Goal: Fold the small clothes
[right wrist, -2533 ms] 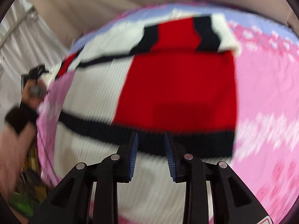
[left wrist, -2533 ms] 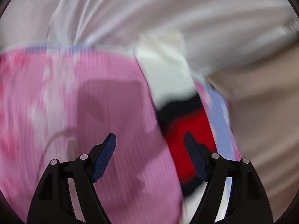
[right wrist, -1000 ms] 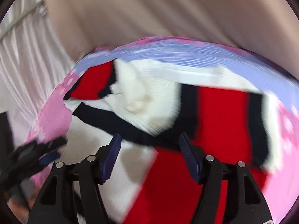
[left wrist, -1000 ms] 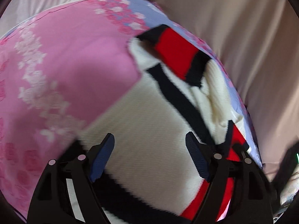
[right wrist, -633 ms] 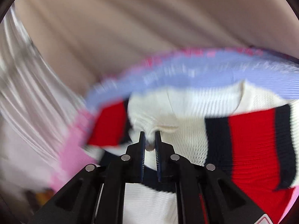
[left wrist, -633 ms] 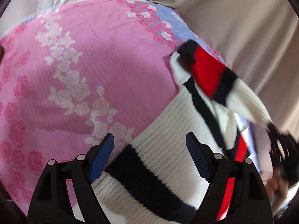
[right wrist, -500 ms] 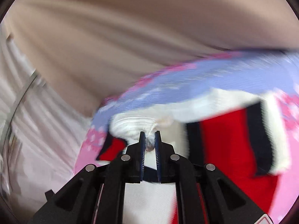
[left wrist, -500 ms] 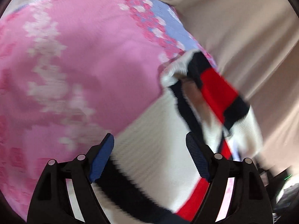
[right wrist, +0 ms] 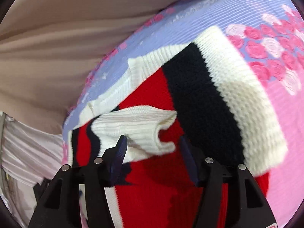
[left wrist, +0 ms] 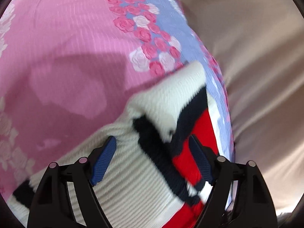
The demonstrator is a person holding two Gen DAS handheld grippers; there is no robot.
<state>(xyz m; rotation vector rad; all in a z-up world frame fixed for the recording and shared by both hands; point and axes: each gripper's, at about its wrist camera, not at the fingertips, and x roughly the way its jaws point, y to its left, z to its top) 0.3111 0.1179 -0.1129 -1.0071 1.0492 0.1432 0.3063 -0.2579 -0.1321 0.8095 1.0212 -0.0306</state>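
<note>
Both your grippers stand open above the knitted sweater.
Your right gripper (right wrist: 152,157), jaws just opened, has a white cuff (right wrist: 140,131) loose between them; your left gripper (left wrist: 152,159), jaws just narrowed, grips nothing. The sweater (left wrist: 133,171) lies at the blue-edged corner of the pink floral bedspread (left wrist: 66,38).
</note>
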